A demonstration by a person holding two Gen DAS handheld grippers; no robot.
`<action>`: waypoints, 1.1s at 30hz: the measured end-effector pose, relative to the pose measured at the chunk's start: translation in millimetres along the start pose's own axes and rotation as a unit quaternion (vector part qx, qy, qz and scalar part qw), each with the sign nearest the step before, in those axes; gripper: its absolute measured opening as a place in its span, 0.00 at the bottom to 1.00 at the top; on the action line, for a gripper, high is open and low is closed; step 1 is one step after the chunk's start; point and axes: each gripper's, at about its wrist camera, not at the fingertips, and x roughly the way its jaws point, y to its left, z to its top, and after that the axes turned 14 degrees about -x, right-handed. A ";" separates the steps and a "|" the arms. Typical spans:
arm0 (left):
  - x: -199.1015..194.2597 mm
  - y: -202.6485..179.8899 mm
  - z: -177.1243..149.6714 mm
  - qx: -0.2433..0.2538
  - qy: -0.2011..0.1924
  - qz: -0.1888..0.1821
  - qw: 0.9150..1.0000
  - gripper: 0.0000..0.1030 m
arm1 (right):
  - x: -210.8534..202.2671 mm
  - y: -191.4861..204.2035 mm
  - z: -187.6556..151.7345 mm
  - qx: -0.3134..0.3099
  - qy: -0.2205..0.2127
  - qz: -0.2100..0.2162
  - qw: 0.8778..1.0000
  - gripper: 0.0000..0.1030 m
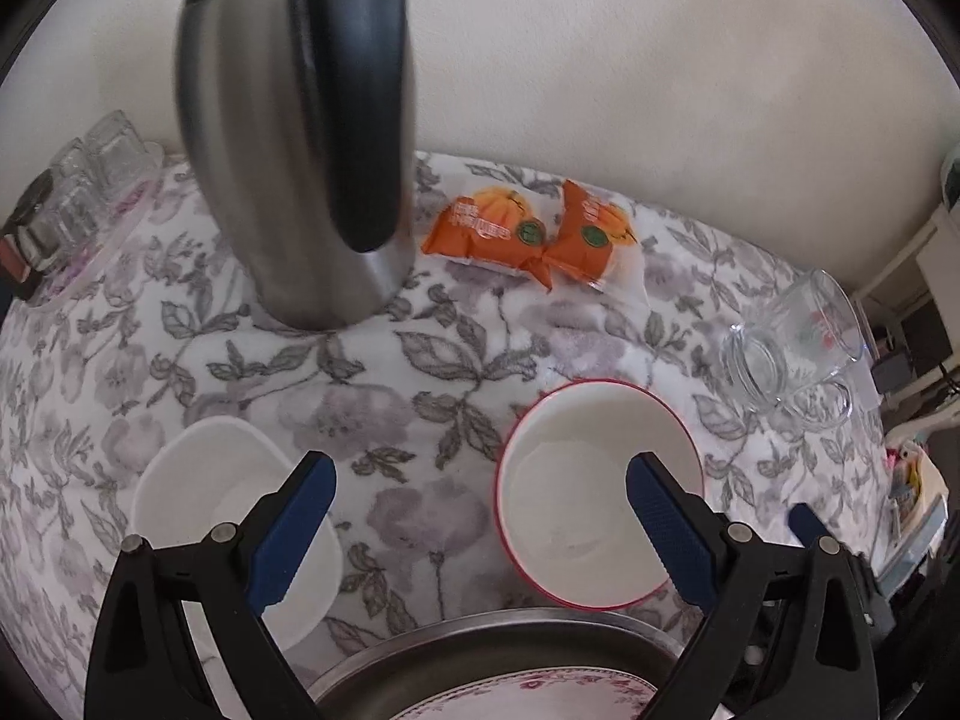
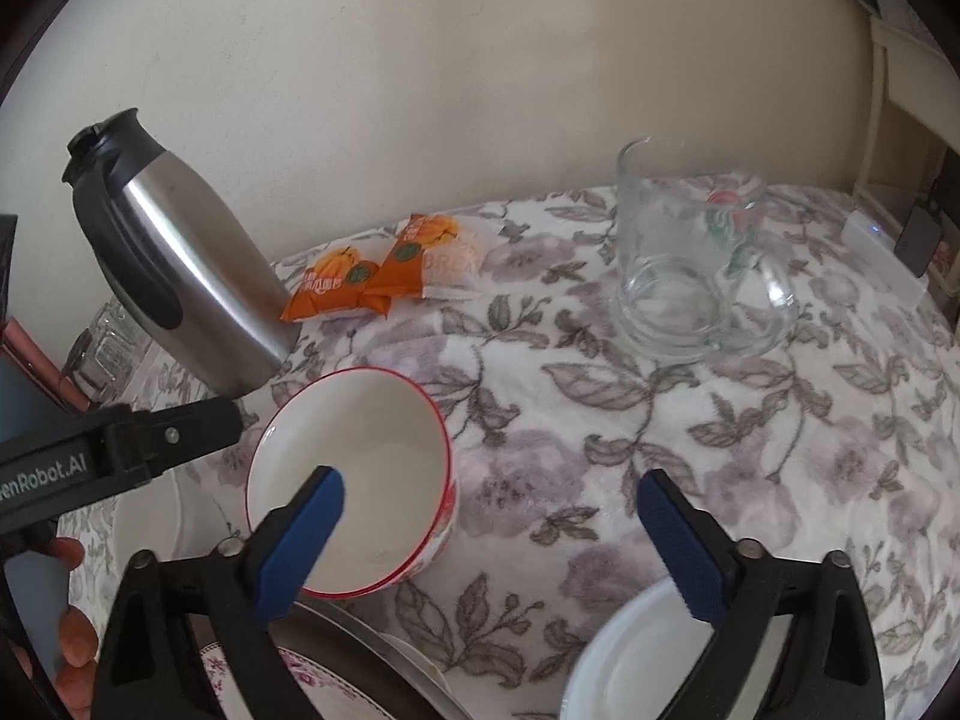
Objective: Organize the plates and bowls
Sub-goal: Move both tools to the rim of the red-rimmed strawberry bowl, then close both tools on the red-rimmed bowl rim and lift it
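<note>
A white bowl with a red rim stands on the flowered tablecloth. My left gripper is open above the cloth; one finger overlaps the red-rimmed bowl and the other a plain white bowl. My right gripper is open as well. Its left fingertip hangs over the inside of the red-rimmed bowl, and its right finger is above a white plate. Neither gripper presses on anything. A flowered plate lies in a metal tray at the near edge.
A steel thermos jug stands behind the bowls, with two orange snack packs beside it. A glass mug is at the right. Small glasses sit at the far left. A hand holds the left gripper's black body.
</note>
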 end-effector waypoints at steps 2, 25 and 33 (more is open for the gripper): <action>2.6 -2.1 0.7 0.004 0.003 0.009 1.000 0.95 | 5.1 0.7 -0.5 0.002 0.009 0.005 1.000 0.84; 59.8 -14.9 -16.5 0.034 0.068 0.056 0.996 0.15 | 37.0 9.1 -8.5 -0.015 0.050 0.079 0.995 0.29; 57.8 -16.0 -19.7 0.038 0.061 0.043 0.996 0.12 | 36.2 13.5 -9.2 -0.025 0.048 0.077 0.996 0.29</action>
